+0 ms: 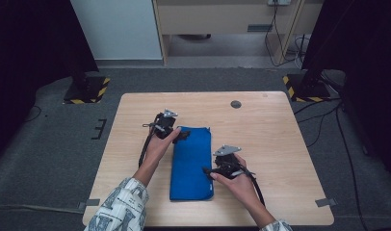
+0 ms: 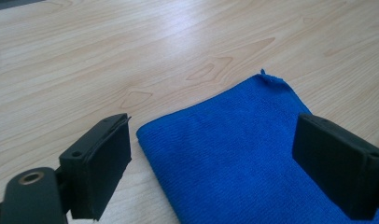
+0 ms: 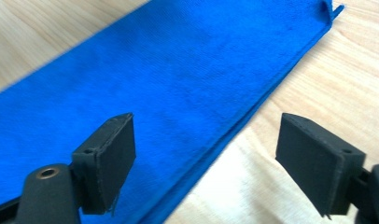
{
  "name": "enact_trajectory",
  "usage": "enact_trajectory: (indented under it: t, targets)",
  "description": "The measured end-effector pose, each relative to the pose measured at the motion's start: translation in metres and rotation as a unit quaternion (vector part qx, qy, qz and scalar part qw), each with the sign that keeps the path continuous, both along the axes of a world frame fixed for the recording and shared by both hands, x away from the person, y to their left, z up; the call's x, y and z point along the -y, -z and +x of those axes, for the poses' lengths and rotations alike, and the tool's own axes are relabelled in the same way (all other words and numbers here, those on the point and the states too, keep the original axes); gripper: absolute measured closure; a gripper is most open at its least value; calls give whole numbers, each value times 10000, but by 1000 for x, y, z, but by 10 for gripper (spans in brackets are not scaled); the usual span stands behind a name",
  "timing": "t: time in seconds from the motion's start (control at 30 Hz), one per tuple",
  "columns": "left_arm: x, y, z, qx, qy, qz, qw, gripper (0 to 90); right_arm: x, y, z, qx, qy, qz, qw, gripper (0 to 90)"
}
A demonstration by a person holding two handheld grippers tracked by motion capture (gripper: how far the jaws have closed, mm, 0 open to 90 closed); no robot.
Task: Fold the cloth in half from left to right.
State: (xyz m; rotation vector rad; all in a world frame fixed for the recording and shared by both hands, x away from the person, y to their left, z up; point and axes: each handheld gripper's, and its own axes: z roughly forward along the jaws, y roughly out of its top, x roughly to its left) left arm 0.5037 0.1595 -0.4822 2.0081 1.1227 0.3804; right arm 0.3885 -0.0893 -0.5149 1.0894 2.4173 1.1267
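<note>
A folded blue cloth (image 1: 191, 163) lies flat in the middle of the wooden table (image 1: 270, 139), long side running away from me. My left gripper (image 1: 183, 135) sits at the cloth's far left corner, jaws open, with nothing pinched between them. In the left gripper view the cloth (image 2: 239, 154) spreads between and beyond the black pads (image 2: 103, 163). My right gripper (image 1: 206, 172) hovers at the cloth's right edge near the front, also open. In the right gripper view the folded edge of the cloth (image 3: 169, 88) runs diagonally between the pads (image 3: 110, 158).
A small round grey cap (image 1: 236, 104) is set into the table near its far edge. Black stands with yellow-striped bases (image 1: 87, 90) flank the table on the grey carpet. Cables trail on the floor at the right.
</note>
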Motion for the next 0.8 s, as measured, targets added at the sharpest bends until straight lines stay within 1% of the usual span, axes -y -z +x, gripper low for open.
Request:
enact_trajectory:
  t: [0.03, 0.1, 0.17, 0.23, 0.27, 0.3, 0.33, 0.37, 0.43, 0.47, 0.5, 0.6, 0.67, 0.7, 0.73, 0.77, 0.8]
  targets:
    - [-2, 0, -1, 14, 14, -24, 10000, 104, -1, 0, 3, 8, -100, -96, 9999, 205]
    - [-5, -1, -2, 40, 37, -27, 10000, 87, -2, 0, 8, 18, -260, -153, 9995, 196]
    - [-8, 0, -3, 98, 86, -39, 9999, 69, -2, -1, 11, 68, -310, -173, 9993, 189]
    - [-10, 1, -4, 68, 101, -40, 9999, 69, -1, -3, 17, 67, -273, 5, 9996, 180]
    - [-10, 2, -4, 66, 114, -47, 9999, 69, -1, -4, 19, 77, -249, 44, 9997, 180]
    - [-12, 2, -4, 83, 153, -42, 9998, 69, 0, -5, 22, 99, -260, 42, 9996, 180]
    - [-13, 2, -4, 130, 135, 0, 9998, 69, 0, -6, 24, 144, -250, 45, 9996, 188]
    - [-14, 3, -3, 134, 99, 56, 9998, 71, 0, -7, 27, 160, -233, 80, 9996, 204]
    - [-17, 5, -1, 118, 90, 73, 9999, 81, 0, -11, 33, 143, -161, 108, 9997, 214]
    - [-18, 6, -1, 124, 78, 113, 9998, 81, 0, -12, 37, 149, -136, 99, 9997, 216]
    - [-20, 6, 0, 131, 68, 96, 9998, 82, 0, -13, 41, 127, -105, 83, 9998, 213]
    - [-22, 5, 0, 173, 39, 34, 9998, 83, -4, -15, 51, 71, 5, 78, 9999, 167]
    - [-22, 5, 0, 205, 31, 10, 9998, 87, -6, -16, 58, 102, 141, 44, 9998, 158]
    - [-22, 5, 1, 219, 22, 23, 9998, 88, -8, -17, 62, 120, 198, 56, 9997, 155]
    - [-23, 4, 1, 251, -42, 115, 9996, 89, -9, -17, 66, 135, 224, 64, 9996, 154]
    - [-24, 4, 1, 273, -70, 136, 9995, 96, -10, -18, 70, 138, 249, 38, 9996, 154]
    - [-25, 4, 2, 289, -99, 111, 9995, 99, -10, -19, 73, 115, 252, -2, 9996, 154]
